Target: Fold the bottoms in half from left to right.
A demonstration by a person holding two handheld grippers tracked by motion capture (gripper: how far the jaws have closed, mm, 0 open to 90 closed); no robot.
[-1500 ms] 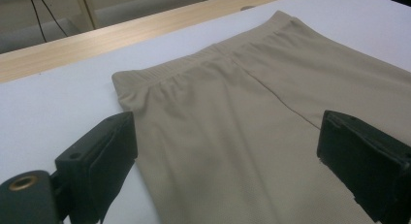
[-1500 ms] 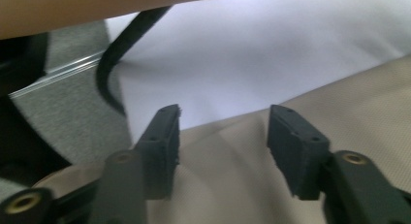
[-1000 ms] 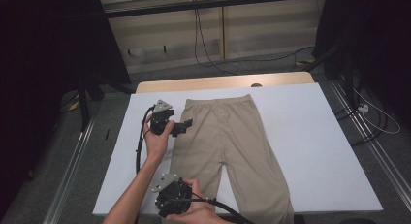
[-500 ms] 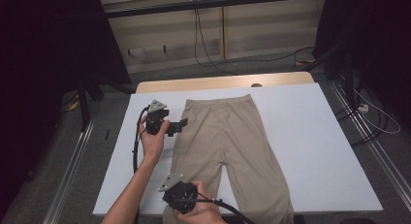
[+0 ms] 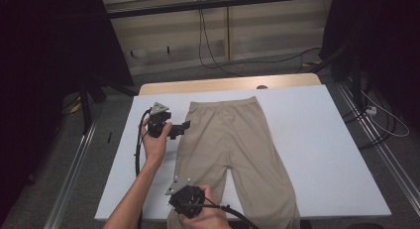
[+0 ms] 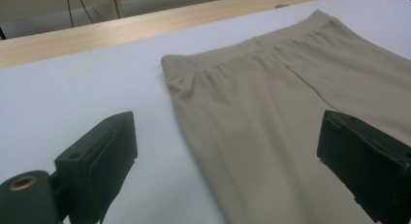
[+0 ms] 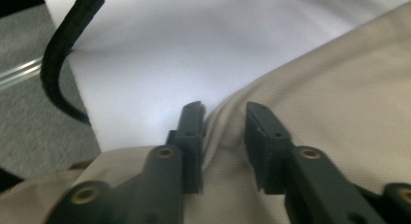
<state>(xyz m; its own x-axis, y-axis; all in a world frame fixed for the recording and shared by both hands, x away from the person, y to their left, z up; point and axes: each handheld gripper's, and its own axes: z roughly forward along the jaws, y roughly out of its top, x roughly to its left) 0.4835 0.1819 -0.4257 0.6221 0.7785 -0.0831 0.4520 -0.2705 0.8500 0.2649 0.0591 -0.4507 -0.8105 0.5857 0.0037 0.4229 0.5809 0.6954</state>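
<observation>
This looks like a lab or recording studio rather than a home. A wooden table (image 5: 228, 83) under a white sheet (image 5: 317, 140) stands on grey carpeted floor (image 5: 59, 189), flanked by metal floor rails (image 5: 74, 164). Black curtains (image 5: 44, 65) close off both sides. Loose black cables (image 5: 208, 45) trail across the floor before plain beige wall panels (image 5: 257, 30), and a white power strip (image 5: 371, 110) lies at the right.
</observation>
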